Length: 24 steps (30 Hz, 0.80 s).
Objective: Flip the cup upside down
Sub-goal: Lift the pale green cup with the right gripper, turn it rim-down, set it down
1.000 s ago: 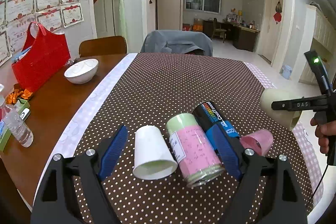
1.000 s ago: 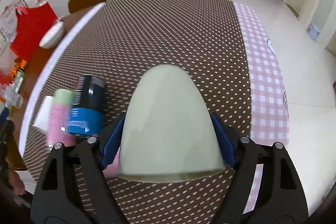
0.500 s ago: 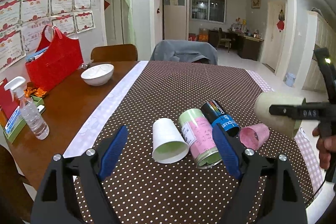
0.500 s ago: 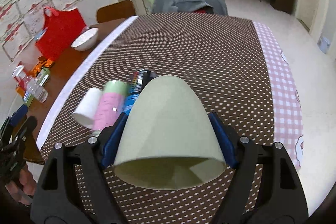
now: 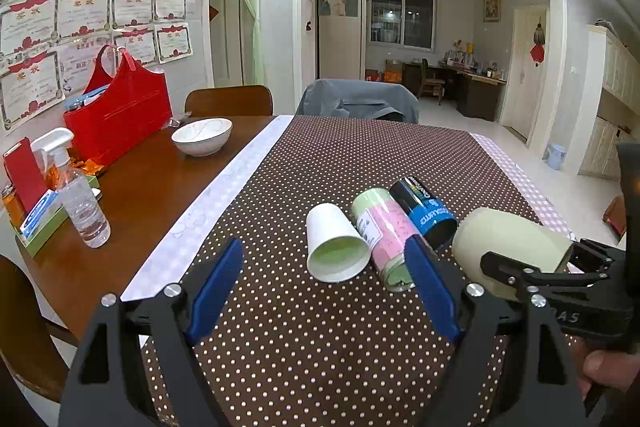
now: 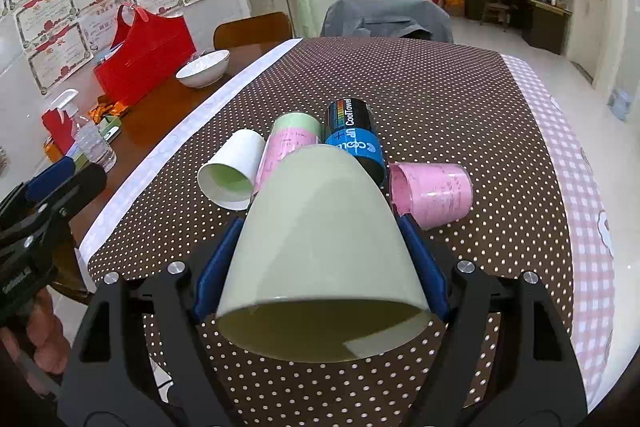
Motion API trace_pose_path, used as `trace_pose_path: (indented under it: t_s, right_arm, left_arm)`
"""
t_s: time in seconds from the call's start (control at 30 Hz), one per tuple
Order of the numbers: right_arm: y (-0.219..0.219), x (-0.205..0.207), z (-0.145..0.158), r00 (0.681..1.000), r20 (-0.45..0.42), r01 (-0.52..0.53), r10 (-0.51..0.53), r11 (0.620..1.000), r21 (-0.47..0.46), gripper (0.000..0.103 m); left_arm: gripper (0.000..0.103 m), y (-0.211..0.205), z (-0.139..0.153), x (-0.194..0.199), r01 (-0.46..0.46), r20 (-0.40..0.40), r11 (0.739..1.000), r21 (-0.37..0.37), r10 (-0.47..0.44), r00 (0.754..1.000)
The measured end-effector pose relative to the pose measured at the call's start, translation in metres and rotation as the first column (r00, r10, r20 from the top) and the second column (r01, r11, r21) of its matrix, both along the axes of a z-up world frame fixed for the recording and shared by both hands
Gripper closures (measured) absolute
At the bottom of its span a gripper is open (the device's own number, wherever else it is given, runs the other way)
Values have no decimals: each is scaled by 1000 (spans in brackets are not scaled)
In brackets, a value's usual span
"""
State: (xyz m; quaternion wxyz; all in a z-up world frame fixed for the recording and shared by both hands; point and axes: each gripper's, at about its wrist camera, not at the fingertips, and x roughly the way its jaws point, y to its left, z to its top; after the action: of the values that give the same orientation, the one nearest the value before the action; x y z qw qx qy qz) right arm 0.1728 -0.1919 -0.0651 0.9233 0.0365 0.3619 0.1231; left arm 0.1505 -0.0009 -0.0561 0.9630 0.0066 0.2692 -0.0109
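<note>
Right gripper (image 6: 320, 255) clamped on the pale green cup (image 6: 320, 251), blue pads pressed to both its sides; cup held off the dotted tablecloth (image 6: 440, 99), tilted, mouth toward the camera and base pointing away. Just beyond its base lie a white paper cup (image 6: 234, 169), a pink-labelled canister (image 6: 286, 147), a black-and-blue CoolTowel can (image 6: 354, 139) and a pink cup (image 6: 432, 193), all on their sides. Left gripper (image 5: 324, 291) wide open, holding nothing, the white paper cup ahead between its fingers.
</note>
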Motion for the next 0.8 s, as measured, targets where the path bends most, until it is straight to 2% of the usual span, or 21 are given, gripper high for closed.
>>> trace_pose_path:
  t_s: [0.33, 0.63, 0.8]
  right_arm:
    - [23, -11, -39, 998, -1, 62, -62, 997, -37, 26]
    - [31, -21, -48, 998, -16, 60, -61, 997, -46, 28]
    - [32, -33, -49, 999, -38, 35, -35, 999, -18, 26]
  left_arm:
    - [21, 8, -10, -22, -33, -8, 999, 9, 33, 999]
    - [21, 4, -13, -41, -35, -3, 999, 27, 35, 999]
    - [21, 0, -12, -51, -32, 4, 999, 35, 32, 999]
